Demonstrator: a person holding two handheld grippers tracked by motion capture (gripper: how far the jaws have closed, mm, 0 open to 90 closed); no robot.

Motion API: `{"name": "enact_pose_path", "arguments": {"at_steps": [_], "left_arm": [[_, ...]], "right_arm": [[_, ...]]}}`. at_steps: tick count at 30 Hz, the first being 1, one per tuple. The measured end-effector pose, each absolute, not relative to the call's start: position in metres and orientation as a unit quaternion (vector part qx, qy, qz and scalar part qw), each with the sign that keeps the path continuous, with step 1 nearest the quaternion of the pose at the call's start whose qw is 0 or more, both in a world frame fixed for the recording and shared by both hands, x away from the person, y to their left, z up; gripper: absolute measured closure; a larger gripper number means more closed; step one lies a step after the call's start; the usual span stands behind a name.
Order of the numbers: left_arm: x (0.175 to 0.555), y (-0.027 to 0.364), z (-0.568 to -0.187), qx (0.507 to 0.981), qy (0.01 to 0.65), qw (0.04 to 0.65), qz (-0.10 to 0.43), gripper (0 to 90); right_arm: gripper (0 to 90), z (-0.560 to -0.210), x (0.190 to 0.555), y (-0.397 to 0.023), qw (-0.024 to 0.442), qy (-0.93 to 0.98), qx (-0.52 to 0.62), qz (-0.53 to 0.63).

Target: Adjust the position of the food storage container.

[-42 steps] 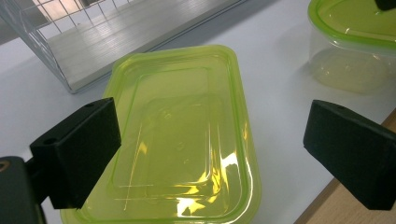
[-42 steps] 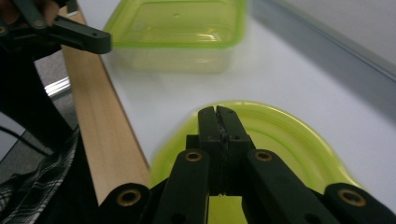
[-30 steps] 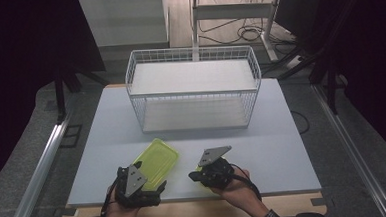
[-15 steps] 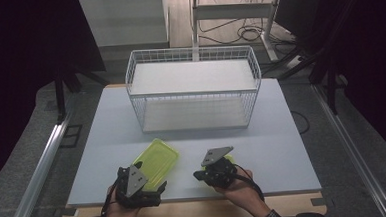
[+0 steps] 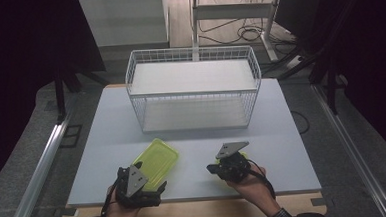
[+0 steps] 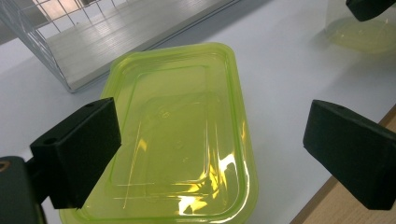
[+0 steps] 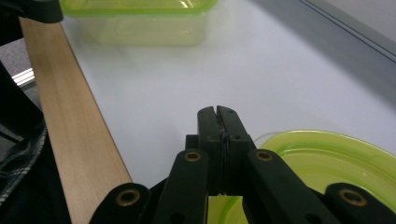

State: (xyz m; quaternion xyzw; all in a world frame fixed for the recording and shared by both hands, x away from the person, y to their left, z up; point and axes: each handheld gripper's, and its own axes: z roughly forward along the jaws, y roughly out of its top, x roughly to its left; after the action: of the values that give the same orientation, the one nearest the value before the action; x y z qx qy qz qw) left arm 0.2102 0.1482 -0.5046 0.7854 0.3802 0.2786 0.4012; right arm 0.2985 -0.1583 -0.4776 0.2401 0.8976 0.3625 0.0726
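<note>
Jaws apart over translucent yellow-green container [image 6: 182, 135]

1. Two hand-held grippers: left [image 5: 157, 186] and right [image 5: 213, 168].
2. One rectangular green box [image 5: 155, 161] with its lid on.
3. One round green container [image 7: 327, 163].
4. One wire basket [image 5: 194, 91].
5. One surface [image 5: 282, 139].

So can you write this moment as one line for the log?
left gripper: open over rectangular yellow-green plastic lidded box | right gripper: shut on round yellow-green plastic container's rim | white wire basket: behind
</note>
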Motion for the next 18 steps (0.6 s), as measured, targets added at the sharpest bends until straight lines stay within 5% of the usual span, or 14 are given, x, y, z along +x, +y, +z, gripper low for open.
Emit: {"name": "enact_pose_path", "arguments": {"at_steps": [18], "left_arm": [[0.211,0.150,-0.504,0.785,0.386,0.397,0.276,4.5]], "right_arm": [[88.1,-0.476,0.310,-0.211,0.100,0.880,0.299,0.356]]}}
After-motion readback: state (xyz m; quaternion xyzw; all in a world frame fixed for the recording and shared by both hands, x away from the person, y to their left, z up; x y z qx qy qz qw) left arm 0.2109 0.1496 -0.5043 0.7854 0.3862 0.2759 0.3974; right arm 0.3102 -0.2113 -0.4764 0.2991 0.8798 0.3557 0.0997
